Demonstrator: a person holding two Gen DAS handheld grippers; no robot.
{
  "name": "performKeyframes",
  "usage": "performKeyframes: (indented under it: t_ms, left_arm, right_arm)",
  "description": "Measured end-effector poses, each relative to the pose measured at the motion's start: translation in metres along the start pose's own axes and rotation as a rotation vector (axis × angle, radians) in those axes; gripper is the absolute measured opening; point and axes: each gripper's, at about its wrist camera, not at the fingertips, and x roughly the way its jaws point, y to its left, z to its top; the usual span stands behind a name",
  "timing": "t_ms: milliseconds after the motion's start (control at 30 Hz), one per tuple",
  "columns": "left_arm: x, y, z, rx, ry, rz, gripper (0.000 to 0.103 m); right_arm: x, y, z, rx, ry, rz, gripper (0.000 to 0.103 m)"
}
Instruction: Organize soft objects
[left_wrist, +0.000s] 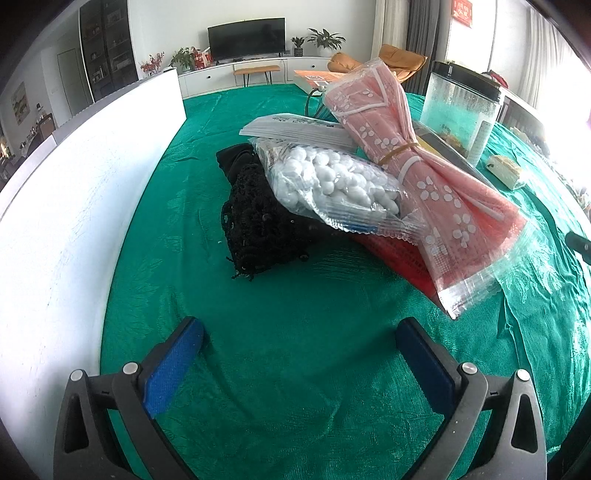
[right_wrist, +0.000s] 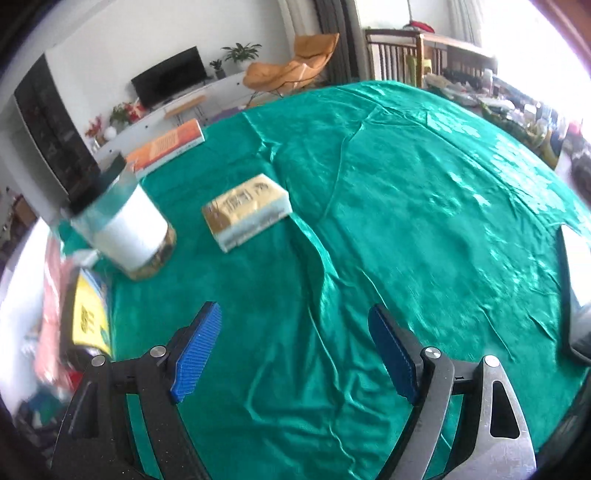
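Observation:
In the left wrist view a pile lies on the green tablecloth (left_wrist: 295, 350): a black knitted cloth (left_wrist: 255, 221), a clear bag of white beads (left_wrist: 332, 181) on top of it, and a pink flowered bundle in clear plastic (left_wrist: 417, 177) tied with a rubber band. My left gripper (left_wrist: 299, 332) is open and empty, a little in front of the pile. In the right wrist view my right gripper (right_wrist: 295, 314) is open and empty over bare cloth. A tissue pack (right_wrist: 247, 210) lies ahead of it to the left.
A white box wall (left_wrist: 74, 184) stands along the left. A clear jar with a black lid (left_wrist: 461, 107) stands behind the pile and also shows in the right wrist view (right_wrist: 125, 229). Booklets (left_wrist: 295, 129), a red packet (left_wrist: 399, 258) and an orange book (right_wrist: 170, 144) lie nearby.

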Motion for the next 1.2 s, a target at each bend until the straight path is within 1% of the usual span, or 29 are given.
performKeyframes:
  t_ms: [33, 100, 167, 200, 233, 367, 467, 600, 1200]
  left_arm:
    - [0.000, 0.000, 0.000, 0.000, 0.000, 0.000, 0.103]
    - [0.000, 0.000, 0.000, 0.000, 0.000, 0.000, 0.103]
    - [0.000, 0.000, 0.000, 0.000, 0.000, 0.000, 0.103]
    - [0.000, 0.000, 0.000, 0.000, 0.000, 0.000, 0.103]
    - [0.000, 0.000, 0.000, 0.000, 0.000, 0.000, 0.103]
    - [0.000, -0.001, 0.000, 0.001, 0.000, 0.001, 0.103]
    - [0.000, -0.001, 0.000, -0.001, 0.000, 0.002, 0.103]
    - [-0.001, -0.001, 0.000, -0.001, -0.001, 0.002, 0.103]
    - [-0.001, -0.001, 0.000, -0.001, -0.001, 0.002, 0.103]
  right_arm:
    - [-0.006, 0.003, -0.010, -0.032, -0.011, -0.018, 0.084]
    - [-0.004, 0.009, -0.026, -0.095, -0.018, -0.053, 0.084]
    - [0.005, 0.014, -0.031, -0.155, 0.001, -0.087, 0.084]
    - [0.010, 0.016, -0.033, -0.176, 0.016, -0.096, 0.084]
    - [0.009, 0.014, -0.040, -0.181, 0.001, -0.090, 0.084]
    - [0.010, 0.001, -0.044, -0.125, 0.014, -0.038, 0.086]
    - [0.007, 0.003, -0.047, -0.128, 0.009, -0.050, 0.086]
    - [0.004, 0.003, -0.050, -0.125, 0.007, -0.044, 0.086]
    - [0.005, 0.003, -0.049, -0.123, 0.008, -0.043, 0.086]
